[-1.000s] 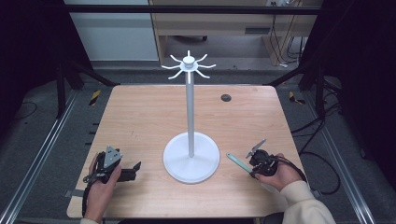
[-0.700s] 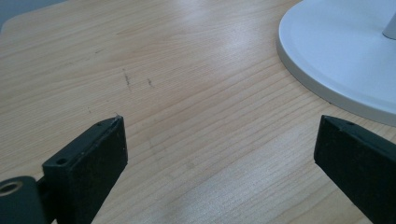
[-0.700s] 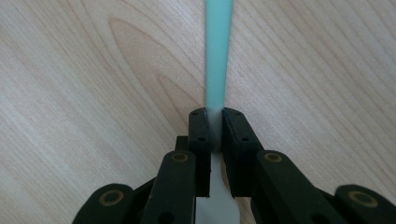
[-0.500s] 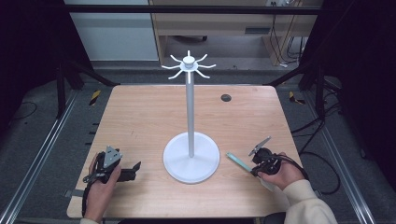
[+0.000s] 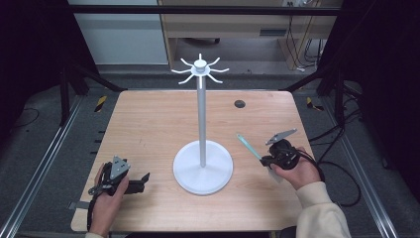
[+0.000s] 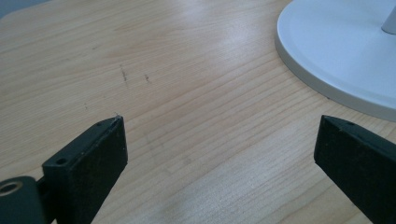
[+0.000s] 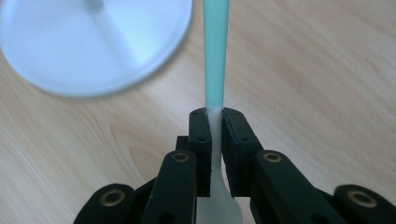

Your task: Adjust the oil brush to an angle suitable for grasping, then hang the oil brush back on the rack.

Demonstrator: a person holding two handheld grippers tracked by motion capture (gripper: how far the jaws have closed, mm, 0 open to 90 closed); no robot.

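Observation:
A white stand with a round base (image 5: 203, 166) and a tall pole topped by a ring of hooks (image 5: 200, 64) stands mid-table. My right gripper (image 5: 262, 159), to the right of the base, is shut on a slim utensil (image 5: 247, 145) with a teal handle and a whitish end. Its jaws have just been closing on that utensil. In the right gripper view the pads (image 7: 201, 140) of the right gripper (image 7: 215, 114) pinch the whitish part, and the teal handle (image 7: 215, 46) points away above the wood. My left gripper (image 5: 143, 177) rests at the front left, open (image 6: 219, 135), with bare wood between its jaws.
The stand's base (image 6: 341, 51) lies just right of the left gripper's jaws. A small dark round hole (image 5: 239, 104) sits at the table's far side. Metal rails run along both sides of the wooden table (image 5: 148, 129), and cables trail on the floor at the right.
My right gripper has risen off the table with the teal utensil in it, which now tilts up toward the stand. The left gripper has stayed where it was.

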